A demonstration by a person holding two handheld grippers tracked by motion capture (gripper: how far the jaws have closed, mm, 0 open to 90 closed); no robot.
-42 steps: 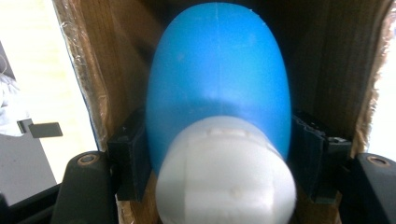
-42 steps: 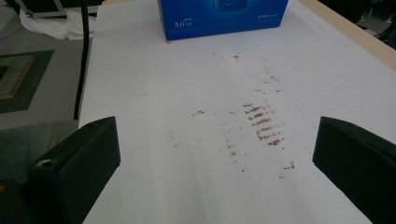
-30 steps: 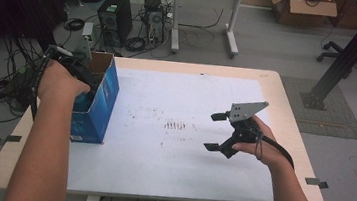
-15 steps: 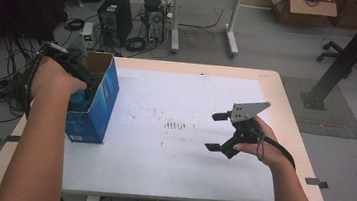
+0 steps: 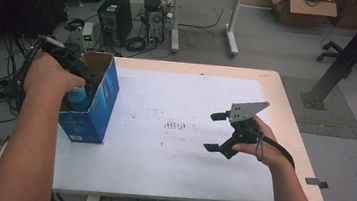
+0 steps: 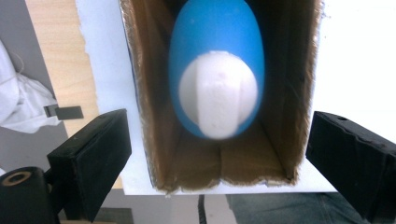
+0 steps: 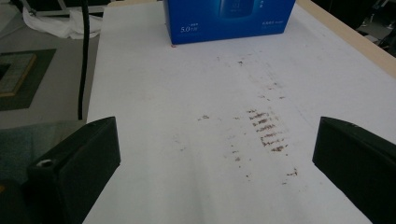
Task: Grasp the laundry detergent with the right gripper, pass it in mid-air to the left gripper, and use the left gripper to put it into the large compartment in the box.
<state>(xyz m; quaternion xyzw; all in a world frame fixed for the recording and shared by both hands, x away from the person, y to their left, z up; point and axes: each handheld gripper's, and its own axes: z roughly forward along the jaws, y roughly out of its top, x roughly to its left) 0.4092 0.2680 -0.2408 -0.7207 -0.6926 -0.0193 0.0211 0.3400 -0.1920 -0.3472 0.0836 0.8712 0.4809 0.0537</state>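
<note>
Blue cardboard, an open-topped box stands upright at the left edge of the white-covered table in the high view, its brown inner walls showing and a blue plastic bottle standing inside it. The left gripper hangs directly over the box mouth in the person's left hand; from this angle its jaw spread cannot be told. Well apart to the right, the right gripper sits above bare tabletop near a patch of brown smudges, jaws spread wide and holding nothing, the grey three-cornered plate tilted on top. From the left gripper view, the blue bottle is seen end-on from above, its long axis upright and its white ridged cap pointing straight up at the camera; the black jaws stand wide, one on each side outside the box walls, touching nothing. From the right gripper view, the jaws are again far apart over the stained white surface, with the box's printed blue side far ahead.
</note>
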